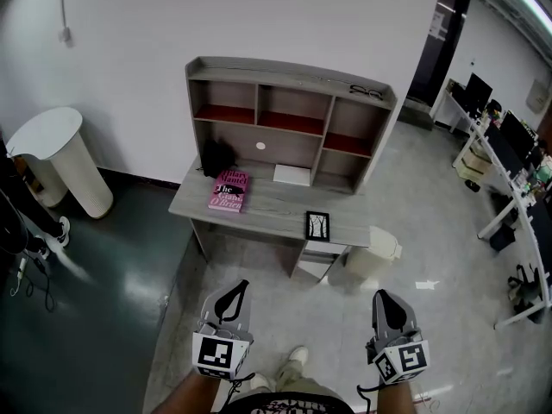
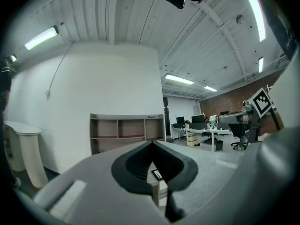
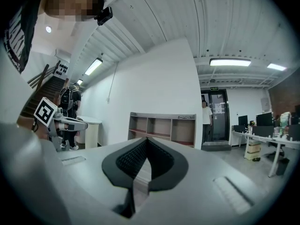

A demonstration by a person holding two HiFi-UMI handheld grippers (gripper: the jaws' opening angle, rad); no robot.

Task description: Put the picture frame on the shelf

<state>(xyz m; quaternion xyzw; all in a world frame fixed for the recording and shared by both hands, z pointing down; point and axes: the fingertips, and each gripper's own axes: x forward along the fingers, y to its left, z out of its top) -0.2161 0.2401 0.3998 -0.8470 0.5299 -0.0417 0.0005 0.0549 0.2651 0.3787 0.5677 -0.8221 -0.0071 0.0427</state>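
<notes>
Not started: picture frame (image 1: 317, 225) sits on desk (image 1: 267, 207) near front edge, shelf (image 1: 289, 102) behind it; L gripper (image 1: 235, 290) & R gripper (image 1: 385, 298) both clenched, empty, well apart from frame.

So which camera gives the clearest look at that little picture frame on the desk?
The head view: the picture frame sits in full sight near the desk's front edge. The left gripper view catches it only as a tiny sliver between the fingers. The right gripper view doesn't show it.
</notes>
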